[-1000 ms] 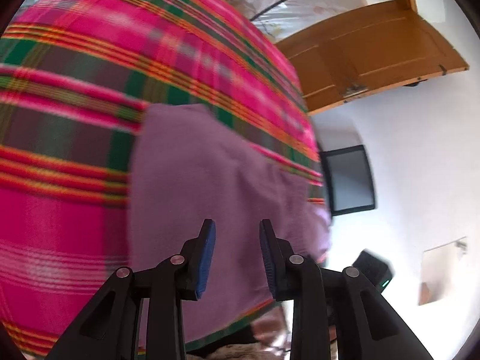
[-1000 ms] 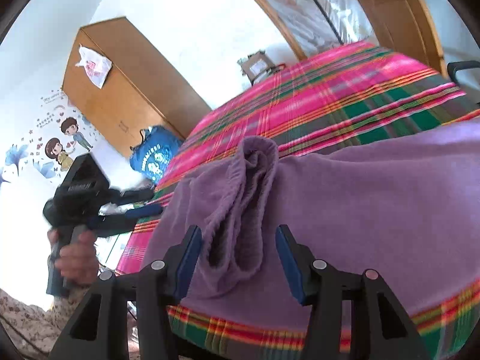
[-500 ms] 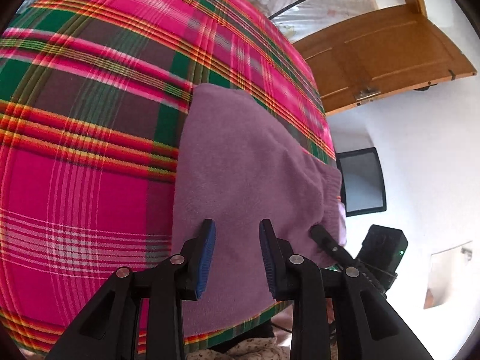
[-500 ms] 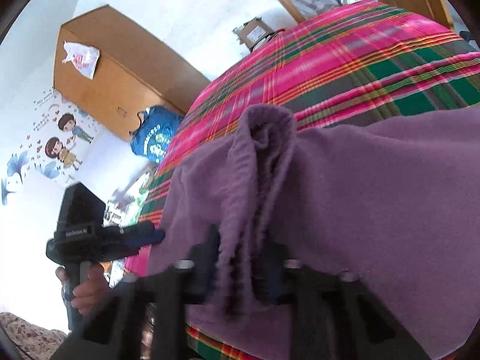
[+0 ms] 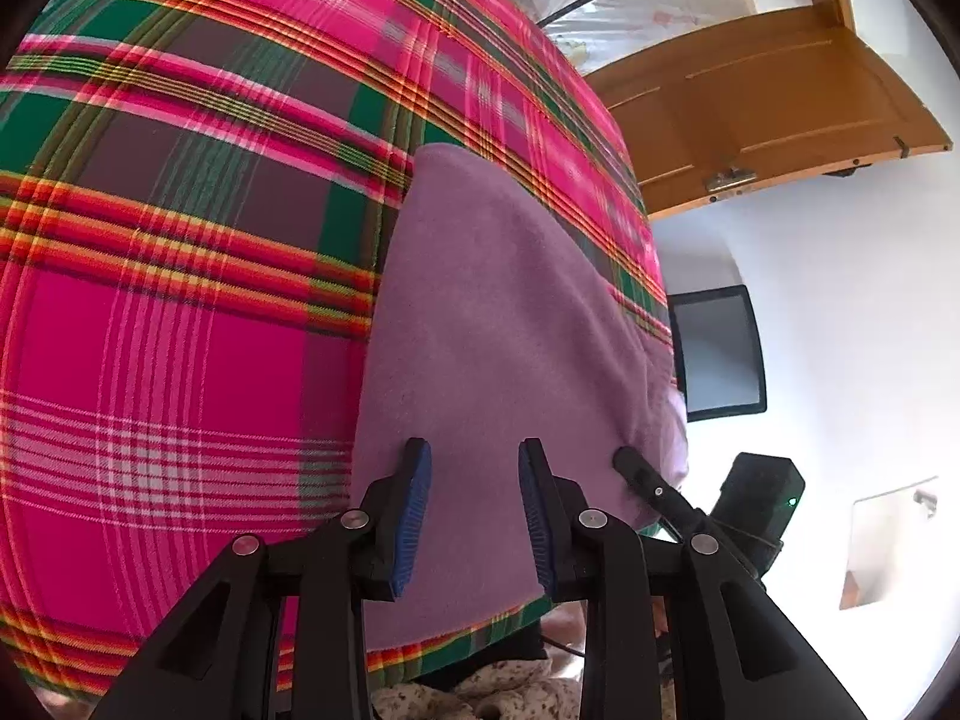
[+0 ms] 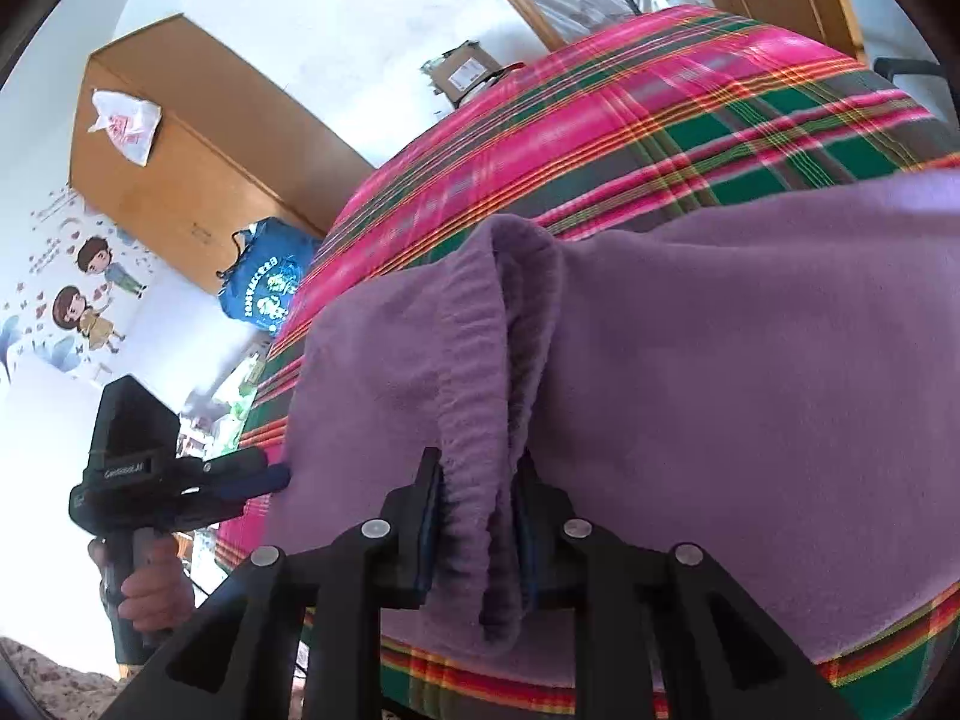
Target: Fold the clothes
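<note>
A purple fleece garment (image 5: 498, 312) lies flat on the pink and green plaid bed cover (image 5: 180, 300), near its front edge. My left gripper (image 5: 474, 456) hovers over the garment's near part, open, nothing between its pads. In the right wrist view a raised ridge of the garment (image 6: 720, 390) stands between the pads of my right gripper (image 6: 477, 462). They press on it, though the jaws are easing open slightly. The left gripper (image 6: 264, 477), held by a hand (image 6: 150, 588), points at the garment's left edge. A right gripper finger (image 5: 642, 477) shows at the garment's right end.
A wooden door (image 5: 750, 108) and a dark screen (image 5: 717, 351) stand right of the bed. A wooden cabinet (image 6: 180, 150) with a white plastic bag (image 6: 123, 123), a blue bag (image 6: 264, 288) and a cardboard box (image 6: 468, 72) lie beyond the bed cover (image 6: 660, 120).
My right gripper's jaws came together on the raised fold of the purple garment. The left gripper shifted a little lower over the garment, jaws unchanged.
</note>
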Demonstrator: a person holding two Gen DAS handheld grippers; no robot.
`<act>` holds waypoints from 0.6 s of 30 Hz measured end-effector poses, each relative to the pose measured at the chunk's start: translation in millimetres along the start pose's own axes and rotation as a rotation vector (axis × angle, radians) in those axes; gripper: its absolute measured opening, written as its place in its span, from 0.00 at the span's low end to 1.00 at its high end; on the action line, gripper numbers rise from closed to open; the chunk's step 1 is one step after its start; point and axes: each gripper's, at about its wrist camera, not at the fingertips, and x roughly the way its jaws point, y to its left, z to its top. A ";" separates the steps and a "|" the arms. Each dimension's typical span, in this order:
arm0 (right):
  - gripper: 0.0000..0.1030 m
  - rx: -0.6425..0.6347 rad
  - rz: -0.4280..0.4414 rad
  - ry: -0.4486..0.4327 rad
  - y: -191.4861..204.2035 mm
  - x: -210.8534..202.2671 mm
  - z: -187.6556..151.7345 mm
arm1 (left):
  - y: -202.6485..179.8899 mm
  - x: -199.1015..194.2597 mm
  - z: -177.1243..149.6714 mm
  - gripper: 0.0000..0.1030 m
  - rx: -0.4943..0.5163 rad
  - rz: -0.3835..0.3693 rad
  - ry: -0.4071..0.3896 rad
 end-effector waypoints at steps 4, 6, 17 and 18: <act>0.30 -0.096 -0.122 -0.064 11.8 -11.7 3.8 | 2.4 -5.2 -0.8 0.30 0.001 0.002 -0.005; 0.30 -0.144 -0.191 -0.132 22.3 -21.3 6.5 | 1.8 -6.3 -1.0 0.30 0.005 0.010 -0.009; 0.22 -0.404 -0.288 -0.140 76.1 29.5 36.3 | 1.0 -4.9 -6.2 0.30 0.007 0.021 -0.007; 0.20 -0.399 -0.323 -0.120 73.0 37.6 39.9 | 1.3 -5.1 -6.4 0.30 0.006 0.020 -0.007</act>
